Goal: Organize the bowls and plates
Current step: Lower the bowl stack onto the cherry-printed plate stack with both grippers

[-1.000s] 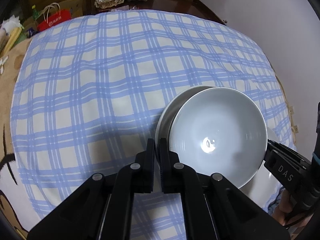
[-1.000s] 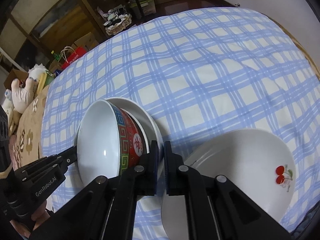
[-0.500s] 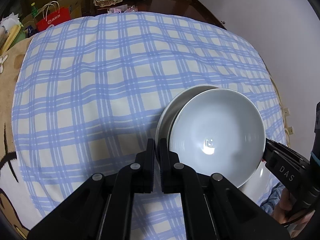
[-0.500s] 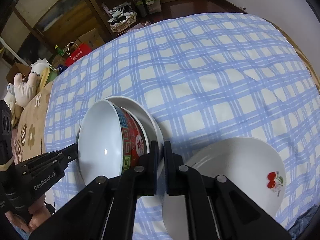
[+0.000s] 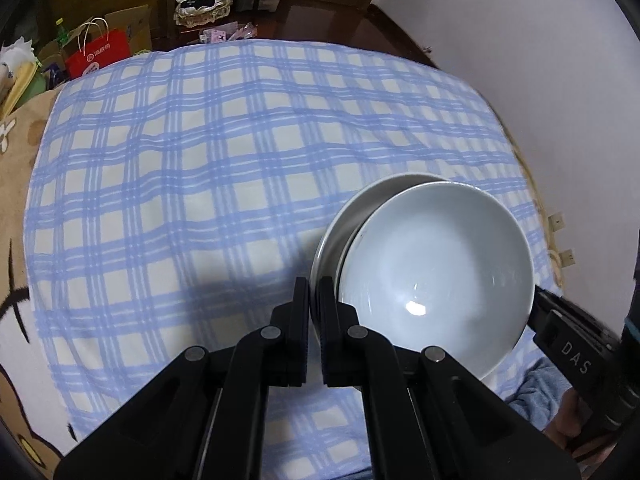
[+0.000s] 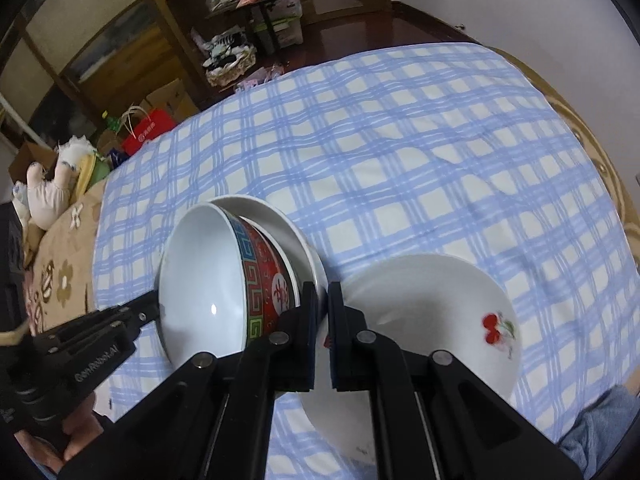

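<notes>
Bowl (image 5: 436, 276) with red patterned outside sits inside a white plate (image 5: 340, 220), both off the bed, pinched at opposite rims. Left gripper (image 5: 315, 292) jaws clamped on the plate's rim; right gripper (image 6: 324, 296) jaws clamped on the same plate's other side. Cherry plate (image 6: 432, 320) lies on the blue checked sheet (image 6: 400, 152), just beside.

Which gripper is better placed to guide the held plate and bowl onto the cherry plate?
Probably the right gripper: the cherry plate lies beside it, while the left gripper clamps the far rim of the held plate.
</notes>
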The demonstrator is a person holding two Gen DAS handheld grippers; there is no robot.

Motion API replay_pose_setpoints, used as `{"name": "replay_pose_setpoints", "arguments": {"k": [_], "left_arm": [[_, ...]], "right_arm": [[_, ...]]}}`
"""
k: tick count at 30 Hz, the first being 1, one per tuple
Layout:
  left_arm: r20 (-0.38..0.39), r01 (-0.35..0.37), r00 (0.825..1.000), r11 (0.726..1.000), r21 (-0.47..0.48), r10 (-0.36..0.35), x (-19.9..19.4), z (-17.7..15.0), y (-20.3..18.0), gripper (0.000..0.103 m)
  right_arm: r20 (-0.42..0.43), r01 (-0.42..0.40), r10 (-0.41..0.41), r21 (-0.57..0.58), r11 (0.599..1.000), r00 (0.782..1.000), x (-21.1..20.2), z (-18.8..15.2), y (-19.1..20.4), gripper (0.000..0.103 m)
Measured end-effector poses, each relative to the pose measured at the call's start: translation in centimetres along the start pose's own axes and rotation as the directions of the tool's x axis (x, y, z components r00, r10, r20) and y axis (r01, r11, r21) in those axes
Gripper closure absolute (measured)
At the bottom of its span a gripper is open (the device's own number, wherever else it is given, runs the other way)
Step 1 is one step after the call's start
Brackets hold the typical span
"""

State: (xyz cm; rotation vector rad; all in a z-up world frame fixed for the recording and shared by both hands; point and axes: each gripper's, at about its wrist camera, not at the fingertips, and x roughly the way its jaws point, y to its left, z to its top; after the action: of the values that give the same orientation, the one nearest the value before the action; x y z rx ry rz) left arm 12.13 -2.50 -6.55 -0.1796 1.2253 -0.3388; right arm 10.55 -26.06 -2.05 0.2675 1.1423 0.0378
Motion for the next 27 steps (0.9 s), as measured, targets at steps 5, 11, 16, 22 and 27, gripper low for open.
{"name": "replay_pose_setpoints", "arguments": {"k": [5,11,16,22,27], "left_arm": [[-0.001,0.022,1.000,1.000,0.015,-0.022,-0.1,-0.8,-2.2,0.100],[-0.058,0.011,0.998,1.000,0.017,-0.010,1.8,-1.8,-5.3,0.100],[-0.108,-0.006,0.994,0.999,0.038,0.010,4.2,-3.0,-7.2,0.100],[-0.100,-0.034,0.994,0.995,0.093,0.043,5.2,-3.2,-9.2,0.100],[-0.089,-0.046,0.994,0.993,0.105,0.055,5.3,-3.3,-10.1,0.100]], "right_arm": [[0.014,0.016,-0.016,0.060,0.998,1.000,-2.0,-1.3,-2.2,0.096],[0.008,0.081,-0.082,0.118,0.990,0.997,-2.5,-2.7,-4.8,0.096],[-0.025,0.101,-0.098,0.161,0.982,0.995,-1.6,-3.9,-7.7,0.096],[-0.026,0.076,-0.073,0.207,0.975,0.997,-0.8,-4.9,-10.2,0.096],[-0.033,0.054,-0.048,0.240,0.969,0.998,-0.6,-5.1,-11.3,0.096]]}}
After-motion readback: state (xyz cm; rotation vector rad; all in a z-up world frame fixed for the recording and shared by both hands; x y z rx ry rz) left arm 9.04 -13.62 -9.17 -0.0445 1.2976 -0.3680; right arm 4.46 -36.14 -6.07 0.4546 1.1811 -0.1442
